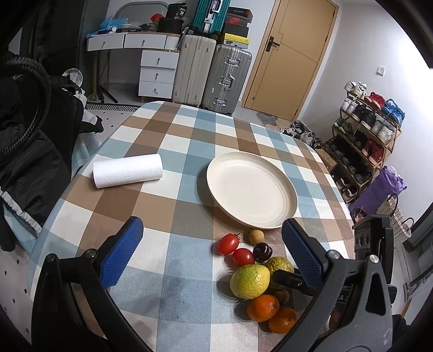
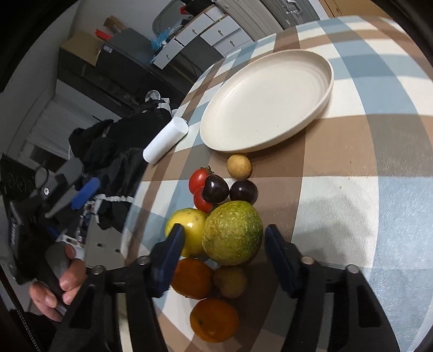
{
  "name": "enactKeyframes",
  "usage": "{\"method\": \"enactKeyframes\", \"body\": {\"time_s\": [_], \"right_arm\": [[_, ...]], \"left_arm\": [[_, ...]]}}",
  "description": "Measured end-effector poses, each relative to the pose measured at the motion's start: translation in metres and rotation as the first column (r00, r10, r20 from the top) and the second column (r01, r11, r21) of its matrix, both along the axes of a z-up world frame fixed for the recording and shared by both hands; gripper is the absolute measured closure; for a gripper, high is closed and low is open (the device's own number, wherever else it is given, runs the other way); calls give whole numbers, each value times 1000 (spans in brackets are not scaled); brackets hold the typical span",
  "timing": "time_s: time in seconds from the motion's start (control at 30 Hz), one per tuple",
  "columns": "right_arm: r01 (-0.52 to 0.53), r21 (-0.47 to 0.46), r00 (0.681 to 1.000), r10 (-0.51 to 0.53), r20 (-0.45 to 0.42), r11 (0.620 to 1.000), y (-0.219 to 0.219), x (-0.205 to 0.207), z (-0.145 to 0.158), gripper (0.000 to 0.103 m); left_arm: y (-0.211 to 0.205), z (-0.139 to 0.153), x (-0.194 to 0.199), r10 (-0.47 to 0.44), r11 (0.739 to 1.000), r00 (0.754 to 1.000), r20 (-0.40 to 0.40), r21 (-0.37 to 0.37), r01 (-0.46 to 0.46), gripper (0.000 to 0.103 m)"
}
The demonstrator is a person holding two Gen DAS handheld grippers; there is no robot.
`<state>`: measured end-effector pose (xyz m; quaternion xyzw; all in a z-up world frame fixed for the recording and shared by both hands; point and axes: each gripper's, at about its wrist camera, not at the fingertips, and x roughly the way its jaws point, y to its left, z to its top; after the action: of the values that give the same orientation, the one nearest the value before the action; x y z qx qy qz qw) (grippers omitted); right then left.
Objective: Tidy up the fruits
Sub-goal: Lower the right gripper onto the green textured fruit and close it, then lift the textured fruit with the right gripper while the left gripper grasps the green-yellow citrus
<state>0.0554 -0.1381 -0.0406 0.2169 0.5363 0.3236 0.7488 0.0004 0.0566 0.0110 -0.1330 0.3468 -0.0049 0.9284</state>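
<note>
Digits "36" mark the black bag (image 1: 176,12).

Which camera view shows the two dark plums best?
The right wrist view: both dark plums show side by side there. The left wrist view shows only one dark plum; the other is hidden.

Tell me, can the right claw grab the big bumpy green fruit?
Probably yes. The right claw already has its open fingers either side of the green fruit, nothing above it. The yellow fruit crowds one finger.
</note>
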Motion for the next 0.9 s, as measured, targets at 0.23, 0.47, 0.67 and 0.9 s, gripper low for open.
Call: {"method": "enactKeyframes", "body": {"time_s": [0.23,0.47,0.67,0.9], "right_arm": [[15,-16,1000,-15,-15,1000,-2,-1,-2,56],[15,-44,999,-14,37,999,2,-4,6,57],[61,-50,994,-56,98,997,-6,-6,21,57],[169,-90,971,-150,186,981,-33,-10,43,57]], "left_arm": [[-1,-6,-1,-2,1000,1000,-4,10,2,1],[-7,-14,2,-23,1000,999,-33,10,24,1],[-24,-34,12,-100,995,986,-133,-21,98,1],[-46,-64,23,-167,986,954,-249,-36,164,1]]}}
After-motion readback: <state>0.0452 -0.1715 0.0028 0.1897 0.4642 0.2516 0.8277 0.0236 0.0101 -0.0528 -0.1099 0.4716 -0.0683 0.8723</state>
